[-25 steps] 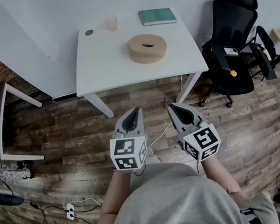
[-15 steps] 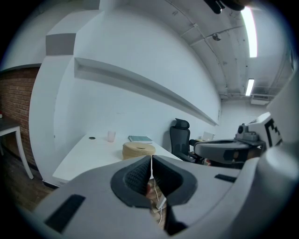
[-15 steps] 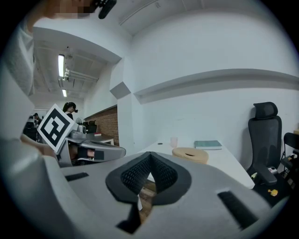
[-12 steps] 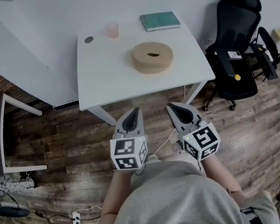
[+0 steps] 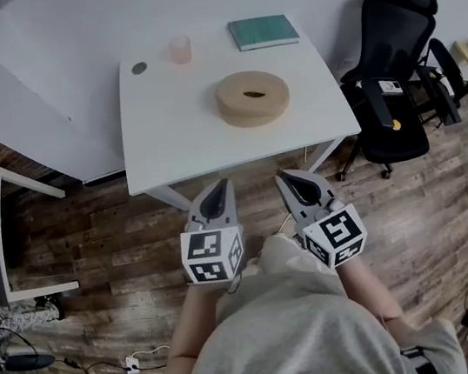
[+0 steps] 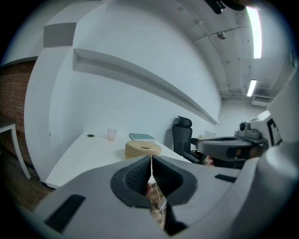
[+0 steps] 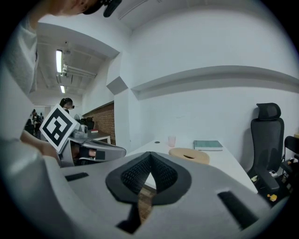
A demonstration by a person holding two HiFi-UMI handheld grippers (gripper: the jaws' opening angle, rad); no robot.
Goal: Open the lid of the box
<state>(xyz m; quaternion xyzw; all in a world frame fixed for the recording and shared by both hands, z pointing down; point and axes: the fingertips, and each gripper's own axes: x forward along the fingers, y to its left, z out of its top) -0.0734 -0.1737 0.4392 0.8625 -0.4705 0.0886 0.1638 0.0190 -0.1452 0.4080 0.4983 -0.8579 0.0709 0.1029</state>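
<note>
Hovering closed, empty: left hand-held gripper (image 5: 220, 186), right hand-held gripper (image 5: 284, 177); box (image 5: 252, 98) on table (image 5: 170, 126).

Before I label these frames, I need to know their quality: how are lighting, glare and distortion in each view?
Head view: even, soft light, no glare, round box sharp, white table edges bowed by the wide lens. Left gripper view: heavy fisheye, dark corners, ceiling light strip blown out. Right gripper view: same dark corners, bright ceiling lamps, round box small but clear.
</note>
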